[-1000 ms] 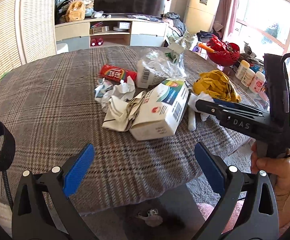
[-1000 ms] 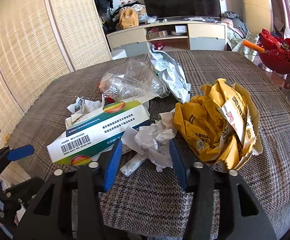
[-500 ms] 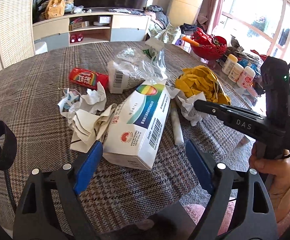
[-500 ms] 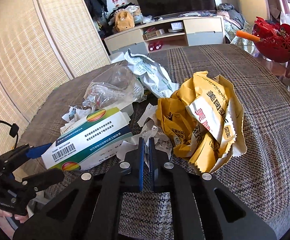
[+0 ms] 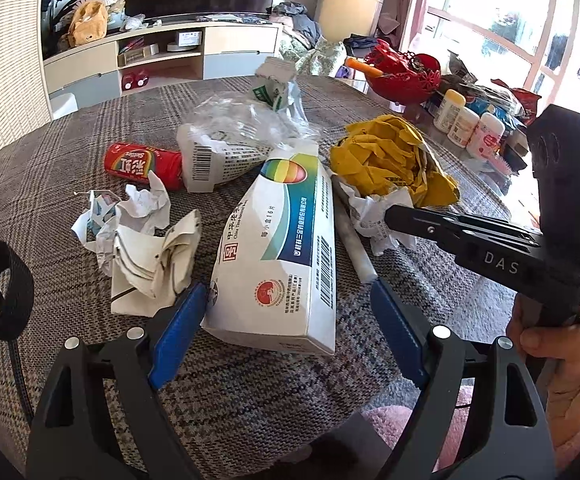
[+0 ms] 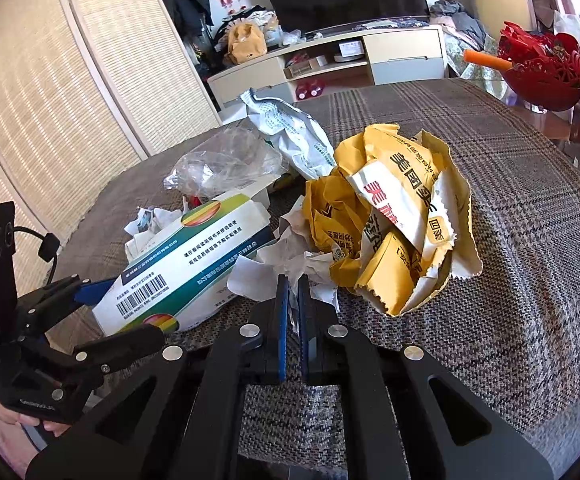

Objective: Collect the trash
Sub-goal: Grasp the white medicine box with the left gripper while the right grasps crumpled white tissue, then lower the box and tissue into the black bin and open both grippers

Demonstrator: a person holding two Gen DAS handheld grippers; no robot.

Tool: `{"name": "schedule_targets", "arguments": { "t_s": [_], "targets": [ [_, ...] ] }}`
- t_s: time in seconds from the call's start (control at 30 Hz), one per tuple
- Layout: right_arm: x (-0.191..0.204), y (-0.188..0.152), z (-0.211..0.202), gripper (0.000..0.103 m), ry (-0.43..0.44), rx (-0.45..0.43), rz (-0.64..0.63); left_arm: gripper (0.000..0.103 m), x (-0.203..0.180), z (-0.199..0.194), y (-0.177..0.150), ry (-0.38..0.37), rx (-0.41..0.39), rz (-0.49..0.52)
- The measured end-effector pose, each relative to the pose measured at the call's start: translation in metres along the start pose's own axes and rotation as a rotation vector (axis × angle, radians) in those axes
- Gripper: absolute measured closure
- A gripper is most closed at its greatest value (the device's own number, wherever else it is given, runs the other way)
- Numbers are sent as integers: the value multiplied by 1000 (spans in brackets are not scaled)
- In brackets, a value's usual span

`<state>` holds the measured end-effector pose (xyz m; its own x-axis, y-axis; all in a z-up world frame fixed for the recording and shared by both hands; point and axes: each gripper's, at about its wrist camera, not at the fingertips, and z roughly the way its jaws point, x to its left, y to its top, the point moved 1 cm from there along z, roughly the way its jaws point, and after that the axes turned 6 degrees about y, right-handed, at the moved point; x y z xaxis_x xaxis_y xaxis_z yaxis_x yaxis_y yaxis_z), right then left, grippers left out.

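The trash sits in one loose heap on the plaid-covered table (image 5: 42,152), and none of it looks heavy.

Furthest left is a crumpled paper bag (image 5: 154,264) with torn scraps of paper above it: soft, springy stuff that should squash flat under any pinch, so a bite on the thickest fold would hold best. Behind it lies a red candy wrapper (image 5: 142,164), thin and probably slick.

The left gripper (image 5: 286,328) has its jaws spread wide on either side of the near end of the white medicine box (image 5: 282,248). The left pad is at the box's corner, the right pad well clear of it, so nothing is clamped yet. The box is thin cardboard and likely empty; it should be light but will cave in if squeezed hard across its broad faces. Taking it across the short end, where the folded flaps stiffen it, seems the safer hold.

Behind the box is a clear plastic bag (image 5: 246,124) over a printed pouch, both limp and slippery.

To the right, the right gripper (image 6: 293,292) is closed tight on the edge of a wad of white paper (image 6: 290,264), which lies touching the yellow paper bag (image 6: 394,216). That wad tears easily, so a gentle lift would suit it. The yellow bag is bulky and stiff-creased.
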<state>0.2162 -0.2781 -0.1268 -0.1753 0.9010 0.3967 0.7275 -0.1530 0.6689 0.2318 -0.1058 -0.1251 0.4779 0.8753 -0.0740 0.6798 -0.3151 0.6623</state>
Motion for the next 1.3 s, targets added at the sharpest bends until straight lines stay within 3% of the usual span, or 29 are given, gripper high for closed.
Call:
{"name": "schedule_targets", "arguments": {
  "t_s": [0.23,0.43,0.5,0.53,0.6,0.9,1.3],
  "targets": [
    [-6,-3,-10,97,1,-15,2,24,-17,0,-8,24,2,41],
    [-15,-7,-11,97,13,-7,16,24,-15,16,-1,37,20,1],
    [-18,-9,-14,97,18,-13,23,28,-15,21,0,34,26,-8],
    [-18,-10,-15,97,18,-14,24,42,-15,22,1,37,27,-12],
    [-17,-12,-19,97,17,-16,23,42,-16,22,2,30,26,-20],
    [2,-24,-40,97,12,-31,-9,43,-23,-14,-9,71,-31,-6],
    [38,-68,-66,97,32,-18,-34,43,-13,-78,-69,110,-73,-56]
  ]
}}
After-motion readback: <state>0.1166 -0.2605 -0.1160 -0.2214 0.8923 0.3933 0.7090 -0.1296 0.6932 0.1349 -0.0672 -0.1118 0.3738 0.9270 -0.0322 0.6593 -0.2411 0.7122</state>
